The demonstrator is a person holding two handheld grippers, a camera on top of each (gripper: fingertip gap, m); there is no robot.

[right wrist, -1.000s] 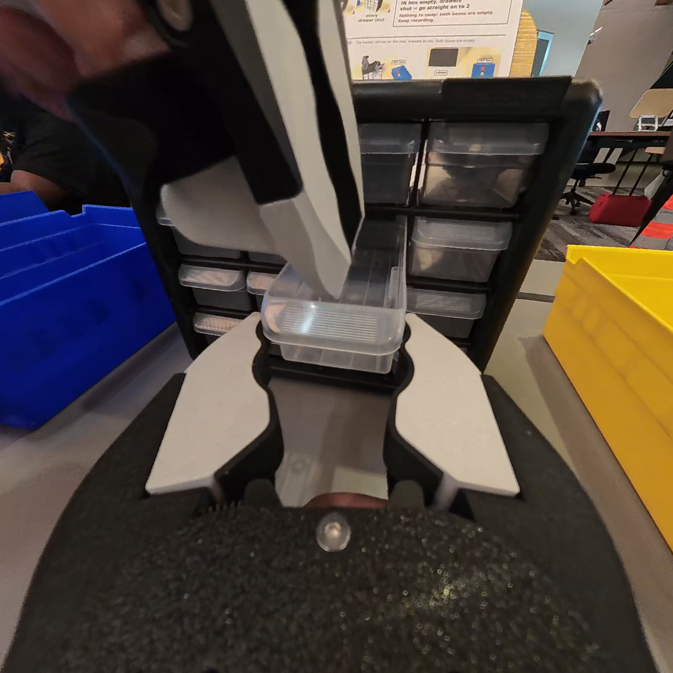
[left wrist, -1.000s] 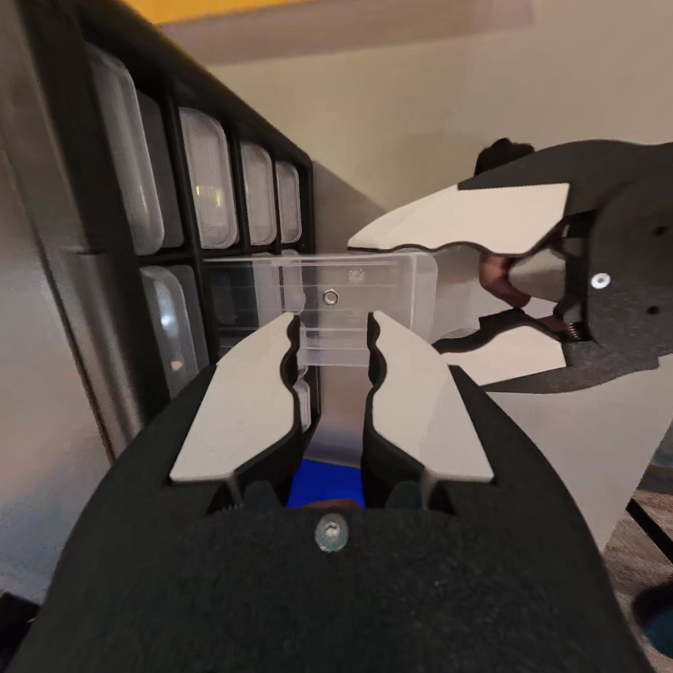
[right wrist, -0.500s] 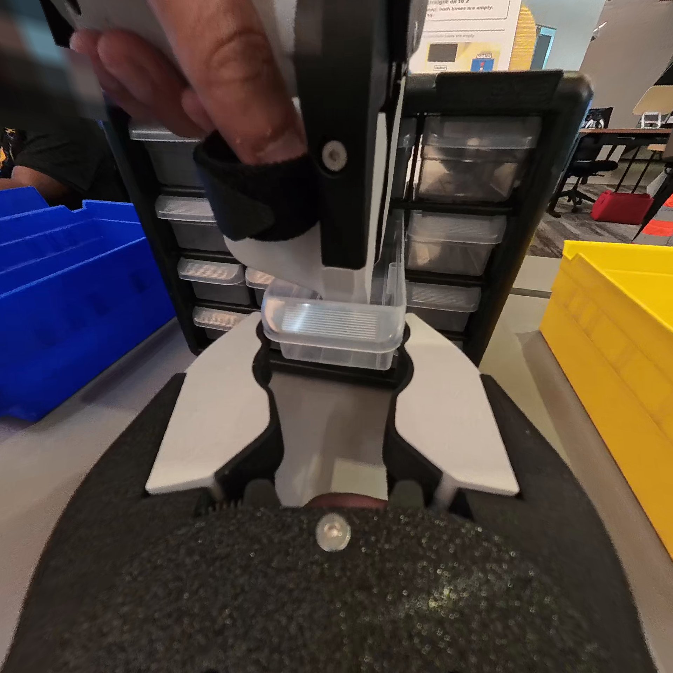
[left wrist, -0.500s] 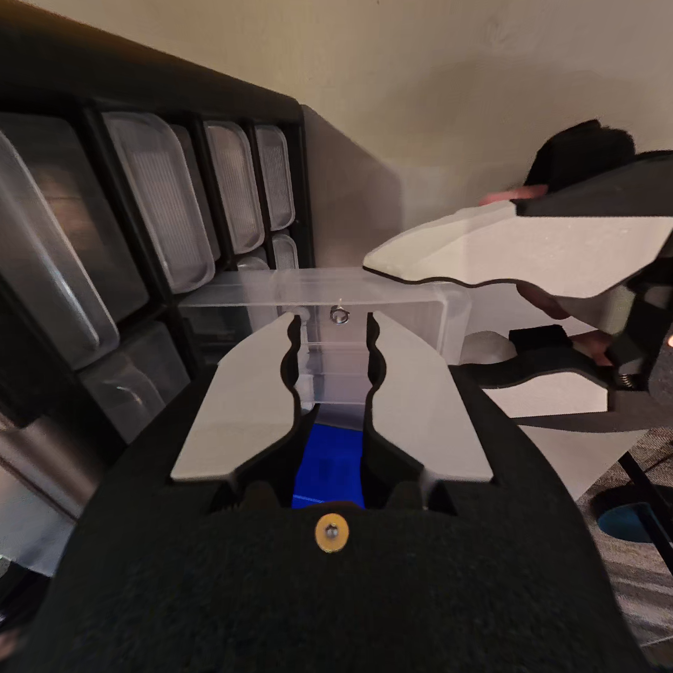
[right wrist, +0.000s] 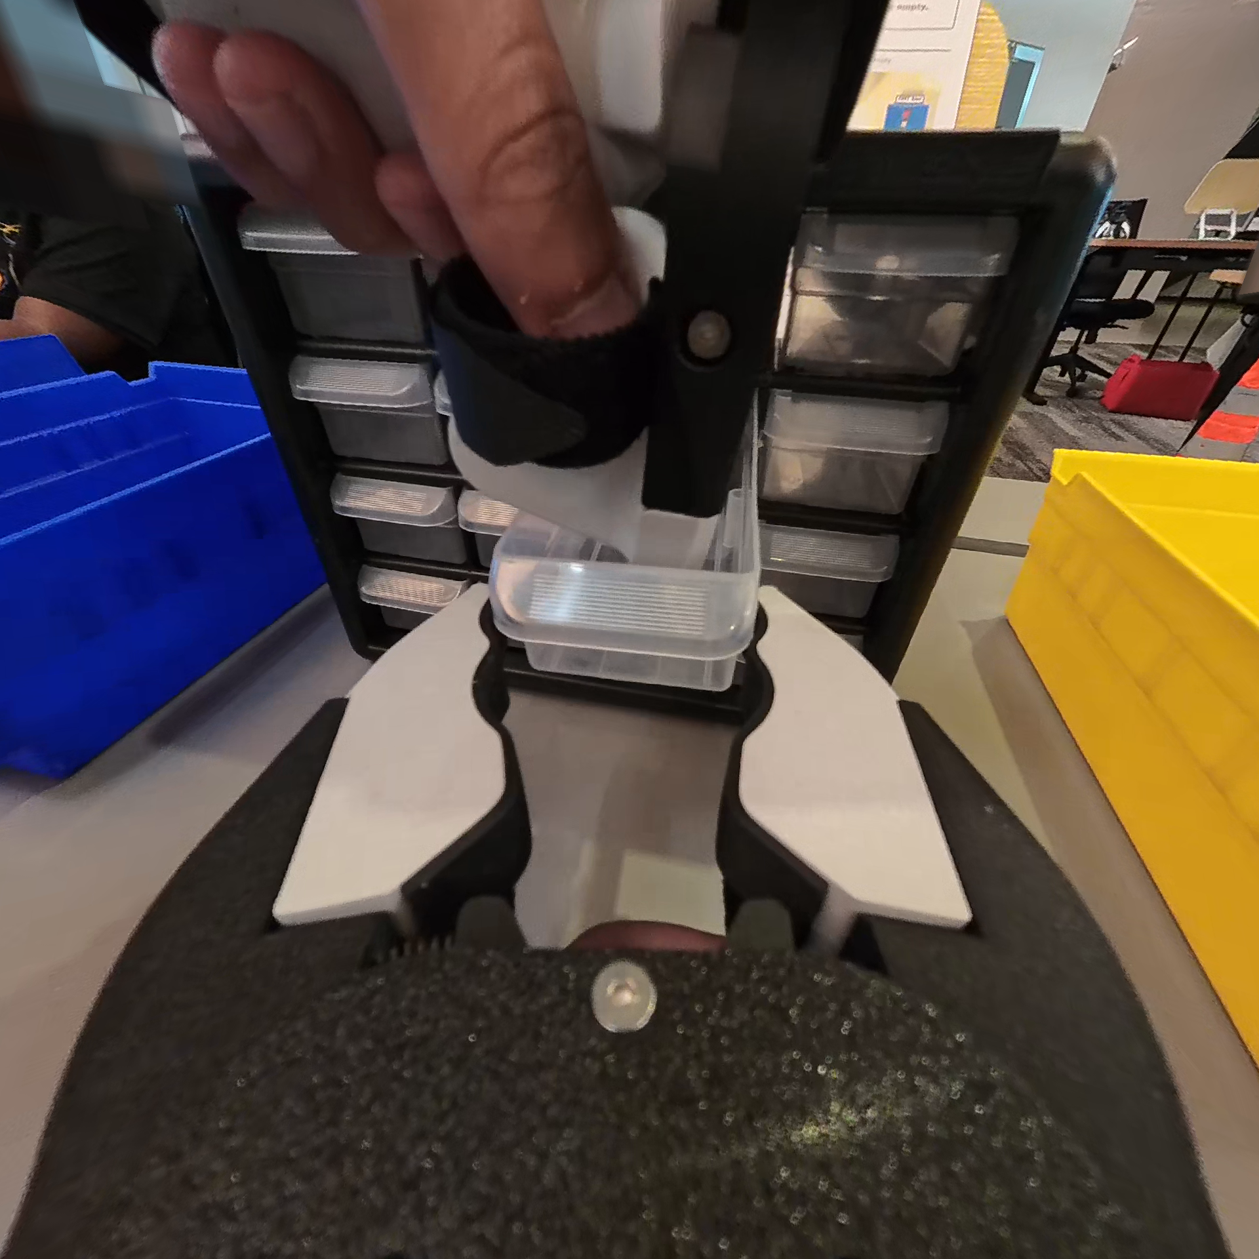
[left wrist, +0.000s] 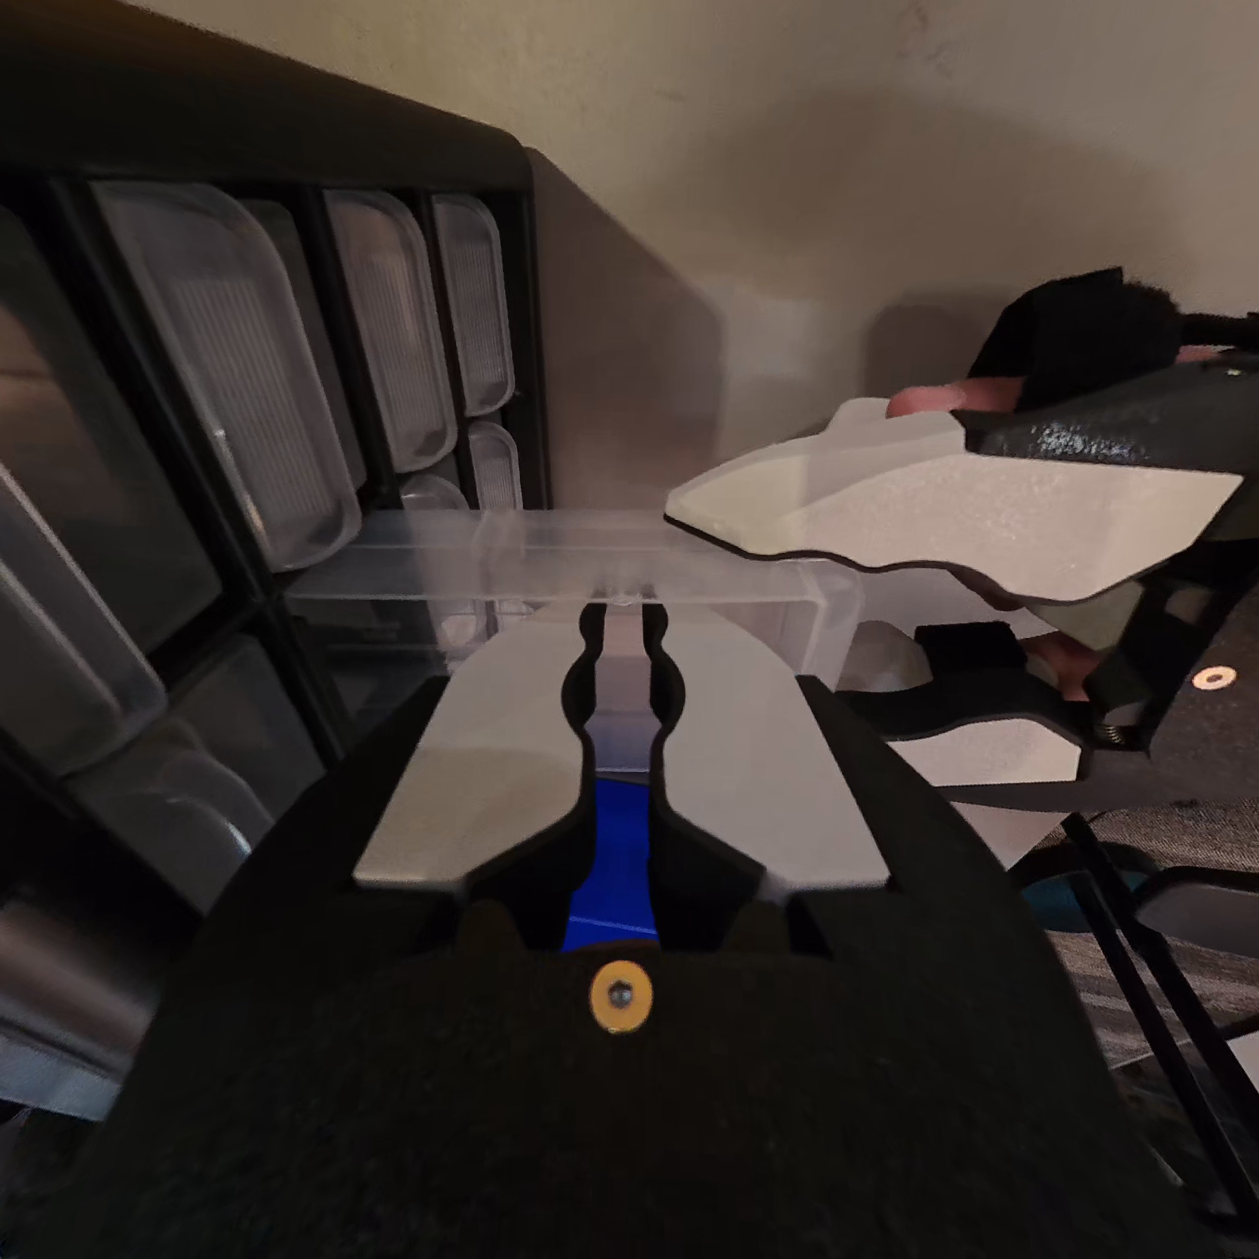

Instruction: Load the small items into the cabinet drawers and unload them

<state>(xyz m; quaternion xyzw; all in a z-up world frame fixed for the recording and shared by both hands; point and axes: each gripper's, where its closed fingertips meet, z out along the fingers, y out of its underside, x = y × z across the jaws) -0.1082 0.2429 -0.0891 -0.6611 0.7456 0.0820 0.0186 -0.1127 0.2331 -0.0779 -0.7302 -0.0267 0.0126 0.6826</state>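
Left gripper (left wrist: 623,616) now narrowed and lowered into the pulled-out clear drawer (right wrist: 623,606), right gripper (right wrist: 623,637) wide, fingers flanking the drawer front, black cabinet (right wrist: 967,381) behind.

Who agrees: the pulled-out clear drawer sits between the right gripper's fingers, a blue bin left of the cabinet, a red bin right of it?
Wrong colour: the right wrist view shows a yellow bin right of the cabinet, not red. The rest holds.
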